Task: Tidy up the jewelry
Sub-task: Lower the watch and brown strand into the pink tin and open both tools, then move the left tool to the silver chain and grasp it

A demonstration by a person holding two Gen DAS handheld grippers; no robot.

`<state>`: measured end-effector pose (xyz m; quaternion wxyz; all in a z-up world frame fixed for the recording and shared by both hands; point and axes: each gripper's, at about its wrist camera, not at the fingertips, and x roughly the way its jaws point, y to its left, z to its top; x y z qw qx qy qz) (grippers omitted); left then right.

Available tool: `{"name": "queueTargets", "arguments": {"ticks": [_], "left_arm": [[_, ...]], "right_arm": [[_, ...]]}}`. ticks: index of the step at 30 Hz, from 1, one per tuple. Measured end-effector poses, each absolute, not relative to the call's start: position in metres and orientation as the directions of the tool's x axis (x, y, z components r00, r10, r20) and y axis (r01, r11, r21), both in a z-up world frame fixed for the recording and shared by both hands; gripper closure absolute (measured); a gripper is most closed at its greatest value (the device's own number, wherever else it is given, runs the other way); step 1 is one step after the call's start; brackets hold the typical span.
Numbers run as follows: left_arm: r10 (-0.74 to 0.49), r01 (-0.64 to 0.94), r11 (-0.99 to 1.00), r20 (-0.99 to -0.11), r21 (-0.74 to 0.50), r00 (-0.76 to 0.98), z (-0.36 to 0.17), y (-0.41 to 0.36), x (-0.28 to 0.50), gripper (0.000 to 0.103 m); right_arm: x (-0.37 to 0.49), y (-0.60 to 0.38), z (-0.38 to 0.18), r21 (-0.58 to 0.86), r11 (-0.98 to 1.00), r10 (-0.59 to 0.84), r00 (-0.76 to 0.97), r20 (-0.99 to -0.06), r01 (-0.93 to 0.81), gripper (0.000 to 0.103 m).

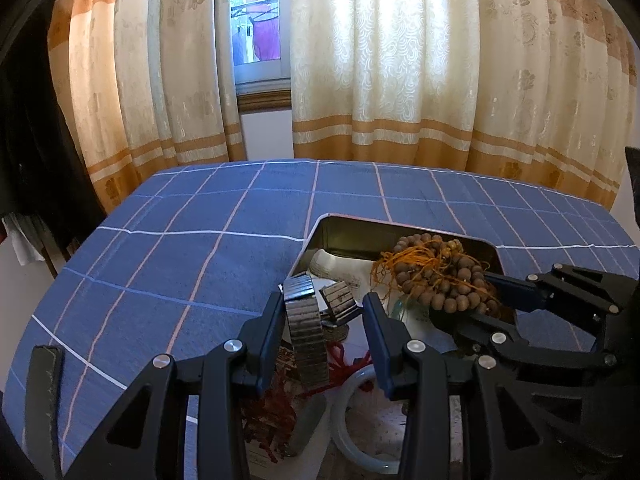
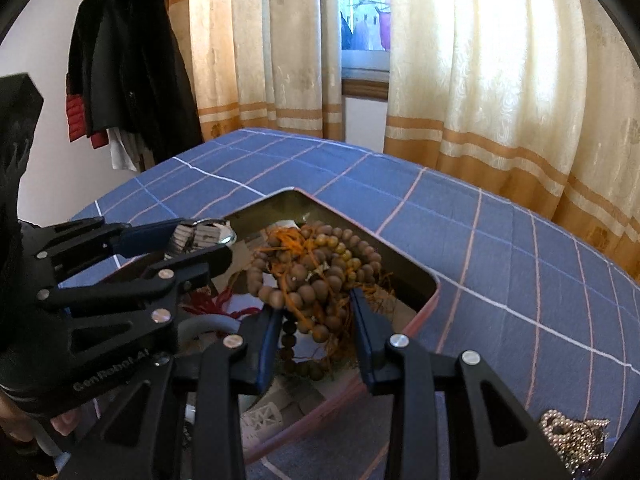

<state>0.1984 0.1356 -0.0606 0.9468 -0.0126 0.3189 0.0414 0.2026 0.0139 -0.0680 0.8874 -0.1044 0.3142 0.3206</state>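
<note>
An open metal tin [image 1: 404, 227] [image 2: 424, 280] sits on the blue checked cloth. My left gripper [image 1: 323, 309] has its jaws apart around a silver metal watch [image 1: 306, 332], whose band hangs between the fingers over the tin; the watch also shows in the right wrist view [image 2: 202, 234]. My right gripper [image 2: 314, 310] [image 1: 464, 304] has its jaws set around a bundle of brown wooden prayer beads with orange cord [image 2: 316, 272] [image 1: 436, 276], held over the tin. Whether either grip is tight is unclear.
In the tin lie a pale jade bangle [image 1: 362, 424], red cord [image 1: 340, 364] and papers. A pile of pearly bead jewelry [image 2: 576, 436] lies on the cloth at the right. Curtains [image 1: 380, 60] hang behind the table; coats [image 2: 128, 60] hang at the left.
</note>
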Motion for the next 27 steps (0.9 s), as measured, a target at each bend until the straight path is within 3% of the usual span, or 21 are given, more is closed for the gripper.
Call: {"name": "queueTargets", "arguments": {"ticks": [6, 9, 11, 13, 15, 22, 24, 27], "left_arm": [[0.068, -0.098, 0.995, -0.612, -0.016, 0.788, -0.058, 0.137, 0.197, 0.058], [0.108, -0.140, 0.990, -0.604, -0.006, 0.790, -0.053, 0.140, 0.193, 0.045], [0.143, -0.174, 0.985, -0.591, 0.005, 0.794, -0.051, 0.141, 0.189, 0.031], [0.155, -0.188, 0.982, -0.574, 0.001, 0.804, -0.047, 0.143, 0.184, 0.025], [0.157, -0.194, 0.981, -0.570, -0.004, 0.807, -0.044, 0.143, 0.181, 0.024], [0.153, -0.187, 0.982, -0.554, -0.005, 0.818, -0.038, 0.137, 0.176, 0.013], [0.146, -0.185, 0.983, -0.557, -0.014, 0.818, -0.038, 0.138, 0.175, 0.010], [0.139, -0.186, 0.982, -0.557, -0.029, 0.819, -0.038, 0.138, 0.175, 0.007]], "right_arm": [[0.205, 0.007, -0.067, 0.075, 0.762, 0.545, 0.575, -0.610, -0.643, 0.061], [0.204, 0.002, -0.065, 0.088, 0.765, 0.555, 0.584, -0.593, -0.638, 0.052], [0.202, -0.001, -0.063, 0.096, 0.770, 0.559, 0.594, -0.579, -0.631, 0.047], [0.201, -0.007, -0.061, 0.109, 0.774, 0.566, 0.604, -0.561, -0.624, 0.038], [0.199, -0.011, -0.058, 0.105, 0.788, 0.553, 0.623, -0.553, -0.607, 0.026], [0.195, -0.025, -0.052, 0.128, 0.815, 0.534, 0.646, -0.545, -0.566, 0.021], [0.196, -0.029, -0.052, 0.138, 0.817, 0.536, 0.648, -0.542, -0.560, 0.012], [0.195, -0.032, -0.051, 0.143, 0.817, 0.538, 0.651, -0.536, -0.558, 0.012]]}}
